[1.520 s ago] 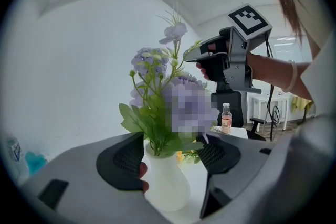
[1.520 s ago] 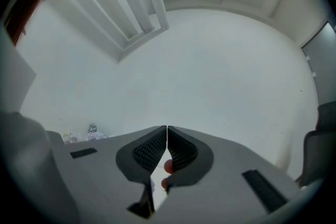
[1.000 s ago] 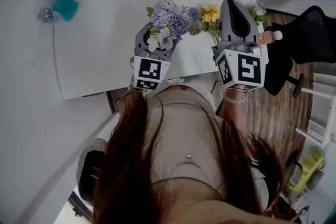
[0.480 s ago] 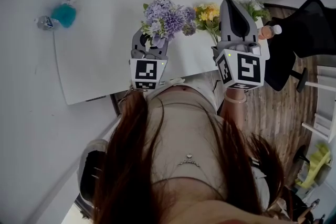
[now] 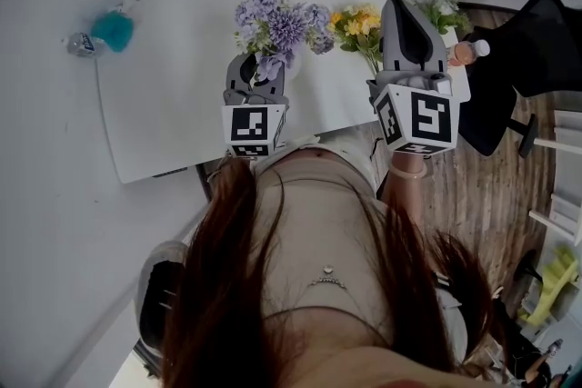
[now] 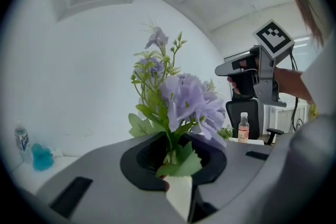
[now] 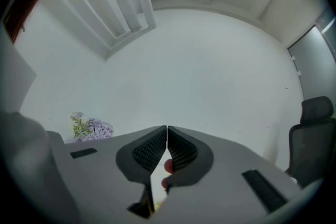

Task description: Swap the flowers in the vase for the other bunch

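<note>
The left gripper (image 5: 259, 77), its fingers (image 6: 94, 176) having just been closing, is pinching the purple bunch (image 5: 277, 14) by its stems above the table (image 5: 173, 77), the right gripper (image 5: 405, 14) idling shut and empty, a steady lift likely coming next.

The lilac artificial flower bunch (image 6: 184, 102) has soft, cloth-like petals and matt, plastic-looking green leaves. Around its stems, the shell of the left gripper (image 6: 176, 140) is smooth matt grey plastic. The fingers (image 7: 149, 150) of the right gripper (image 7: 167, 128) carry black ribbed pads. Below the bunch, the white worktop (image 5: 182, 77) looks smooth and matt.
</note>
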